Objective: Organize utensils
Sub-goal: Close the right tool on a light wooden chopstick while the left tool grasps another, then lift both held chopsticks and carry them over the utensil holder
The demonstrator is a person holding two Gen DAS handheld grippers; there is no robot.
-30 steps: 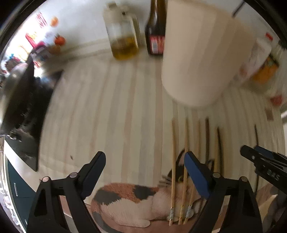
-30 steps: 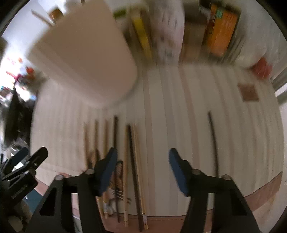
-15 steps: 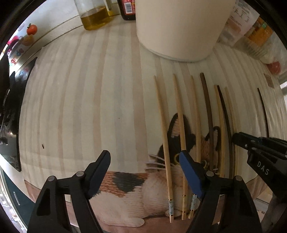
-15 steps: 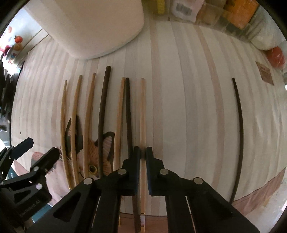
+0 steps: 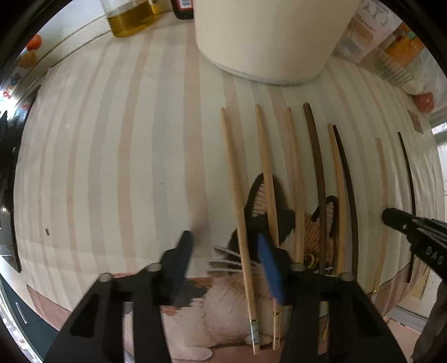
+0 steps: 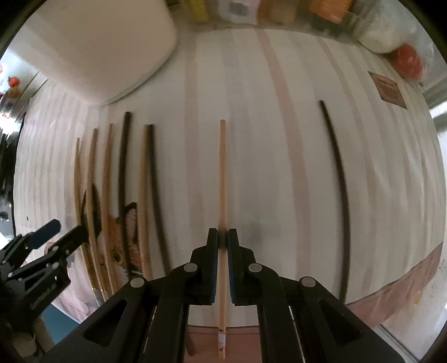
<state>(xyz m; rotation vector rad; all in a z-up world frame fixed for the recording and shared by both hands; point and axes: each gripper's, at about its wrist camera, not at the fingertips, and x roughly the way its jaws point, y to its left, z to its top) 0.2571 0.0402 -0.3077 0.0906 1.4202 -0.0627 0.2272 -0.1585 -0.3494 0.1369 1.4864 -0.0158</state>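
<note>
Several light and dark chopsticks lie side by side on a striped mat (image 5: 125,139). My left gripper (image 5: 223,237) points down over the near end of the row, and its jaws are closing. The leftmost light chopstick (image 5: 233,167) runs between the fingers, but the pads do not press on it. My right gripper (image 6: 222,234) is shut on a light wooden chopstick (image 6: 222,167), held apart to the right of the row (image 6: 123,167). A lone dark chopstick (image 6: 338,173) lies further right. In the left wrist view the right gripper (image 5: 391,217) shows at the right edge.
A big white container (image 5: 265,42) stands just beyond the chopstick tips. Behind it are an oil bottle (image 5: 131,16), a dark bottle and food packets (image 6: 329,5). A cat picture (image 5: 315,231) is printed on the mat under the row. A dark stove edge (image 5: 8,167) lies far left.
My left gripper sank towards the mat and its jaws narrowed around the leftmost chopstick. My right gripper shut on a light chopstick and carried it right, away from the row.
</note>
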